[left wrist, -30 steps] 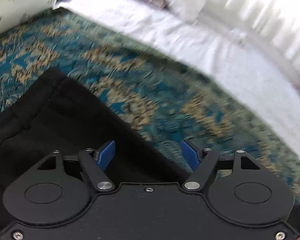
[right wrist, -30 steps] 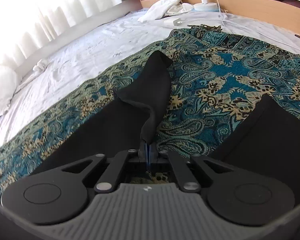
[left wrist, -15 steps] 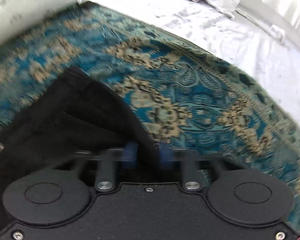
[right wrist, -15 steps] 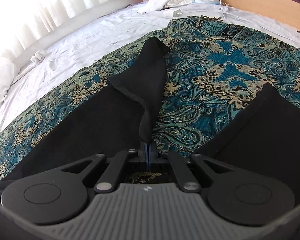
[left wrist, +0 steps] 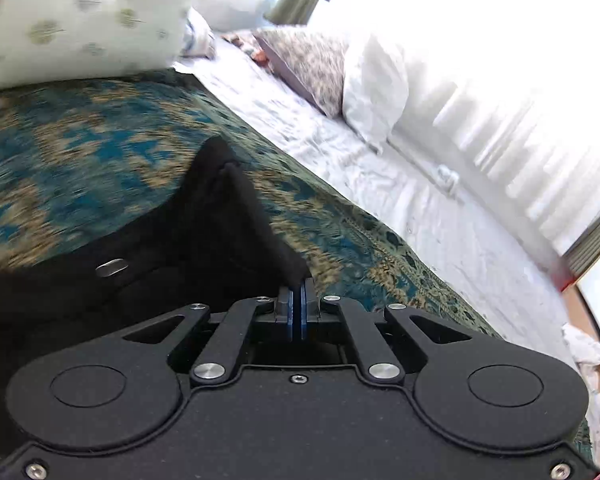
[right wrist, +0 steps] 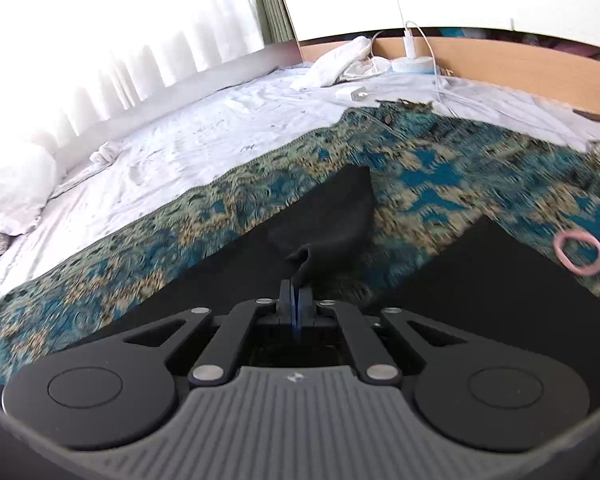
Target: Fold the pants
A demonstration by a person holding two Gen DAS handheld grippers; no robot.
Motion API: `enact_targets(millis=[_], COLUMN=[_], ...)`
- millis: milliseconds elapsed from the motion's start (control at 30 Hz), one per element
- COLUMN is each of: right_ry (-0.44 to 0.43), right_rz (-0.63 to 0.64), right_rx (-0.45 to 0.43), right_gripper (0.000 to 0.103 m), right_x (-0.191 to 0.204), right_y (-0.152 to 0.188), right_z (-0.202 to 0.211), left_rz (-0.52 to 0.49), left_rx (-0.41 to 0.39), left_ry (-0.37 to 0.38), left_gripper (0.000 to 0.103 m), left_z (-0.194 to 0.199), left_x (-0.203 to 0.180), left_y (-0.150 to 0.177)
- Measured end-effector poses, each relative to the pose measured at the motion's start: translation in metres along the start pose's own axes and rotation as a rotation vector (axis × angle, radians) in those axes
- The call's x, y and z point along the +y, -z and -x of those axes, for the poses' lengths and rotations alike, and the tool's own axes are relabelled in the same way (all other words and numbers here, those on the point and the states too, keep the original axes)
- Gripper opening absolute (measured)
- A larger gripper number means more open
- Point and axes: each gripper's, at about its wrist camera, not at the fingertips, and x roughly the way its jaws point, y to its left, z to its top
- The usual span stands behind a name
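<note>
Gripping black cloth from both ends, the two claws had the pants point(left wrist: 220, 240) pinched up off the patterned bedspread point(left wrist: 80, 152), presumably so one half could be carried over the other. The left claw point(left wrist: 298, 300) had just been closing and stood clamped on a raised edge near a metal clasp point(left wrist: 112, 268), likely the waist end. The right claw point(right wrist: 296, 300) was pressed together on a bunched fold of a leg, whose end lay ahead on the spread. A second dark panel sat at the right, beside a pink hair tie point(right wrist: 579, 254). Blur smeared the bedspread's pattern, each claw's body hid the cloth beneath it, and neither view showed the whole garment.
</note>
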Motion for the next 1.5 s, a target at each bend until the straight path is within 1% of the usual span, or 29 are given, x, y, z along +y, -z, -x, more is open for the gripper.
enact_targets(millis=[67, 167, 267, 333, 567, 667, 733, 800, 933, 1033, 1100, 1133, 1167, 1200, 1233, 1267, 1400, 1500], right_ry=[-0.002, 0.022, 0.053, 0.070, 0.113, 0.128, 0.143, 0.153, 0.167, 0.183, 0.198, 0.208, 0.214, 0.213, 0.210, 0.209, 0.215, 0.218], right_rz=[-0.008, -0.010, -0.002, -0.015, -0.002, 0.017, 0.034, 0.053, 0.096, 0.105, 0.131, 0.152, 0.176, 0.190, 0.196, 0.200, 0.204, 0.206], right_rx=[0.020, 0.053, 0.063, 0.069, 0.043, 0.045, 0.045, 0.031, 0.013, 0.014, 0.006, -0.004, -0.014, -0.023, -0.028, -0.031, -0.035, -0.033], right_gripper=[0.003, 0.003, 0.003, 0.003, 0.003, 0.003, 0.003, 0.003, 0.003, 0.004, 0.006, 0.007, 0.011, 0.028, 0.034, 0.035, 0.035, 0.035], right_x=[-0.008, -0.018, -0.026, -0.033, -0.050, -0.054, -0.054, -0.053, -0.052, -0.053, -0.051, -0.048, -0.044, -0.042, -0.040, -0.039, -0.037, -0.037], right_y=[0.013, 0.034, 0.056, 0.066, 0.083, 0.088, 0.093, 0.096, 0.098, 0.101, 0.105, 0.107, 0.109, 0.112, 0.114, 0.115, 0.114, 0.112], right_z=[0.011, 0.023, 0.033, 0.038, 0.058, 0.060, 0.060, 0.062, 0.066, 0.062, 0.060, 0.060, 0.061, 0.062, 0.062, 0.061, 0.058, 0.056], left_rz=[-0.005, -0.027, -0.085, -0.092, -0.151, -0.185, -0.179, -0.175, -0.199, -0.220, -0.223, -0.230, -0.239, -0.243, -0.239, -0.229, -0.159, -0.093], left_rx=[-0.026, -0.033, -0.051, -0.049, -0.056, -0.036, -0.015, -0.017, -0.038, -0.034, -0.024, -0.026, -0.032, -0.040, -0.053, -0.071, -0.102, -0.122], left_ry=[-0.025, -0.069, -0.103, -0.109, -0.114, -0.143, -0.158, -0.157, -0.174, -0.231, -0.221, -0.213, -0.200, -0.186, -0.182, -0.186, -0.227, -0.274], left_gripper=[0.003, 0.003, 0.003, 0.003, 0.004, 0.004, 0.004, 0.005, 0.005, 0.007, 0.008, 0.010, 0.022, 0.040, 0.046, 0.050, 0.052, 0.052], left_z=[0.022, 0.042, 0.056, 0.062, 0.084, 0.083, 0.080, 0.083, 0.088, 0.085, 0.085, 0.086, 0.088, 0.089, 0.091, 0.092, 0.089, 0.084], left_x=[0.024, 0.051, 0.062, 0.068, 0.075, 0.076, 0.080, 0.082, 0.083, 0.087, 0.089, 0.088, 0.087, 0.087, 0.088, 0.089, 0.101, 0.117], left_y=[0.022, 0.052, 0.077, 0.088, 0.109, 0.118, 0.124, 0.128, 0.129, 0.128, 0.126, 0.126, 0.125, 0.123, 0.120, 0.117, 0.096, 0.080])
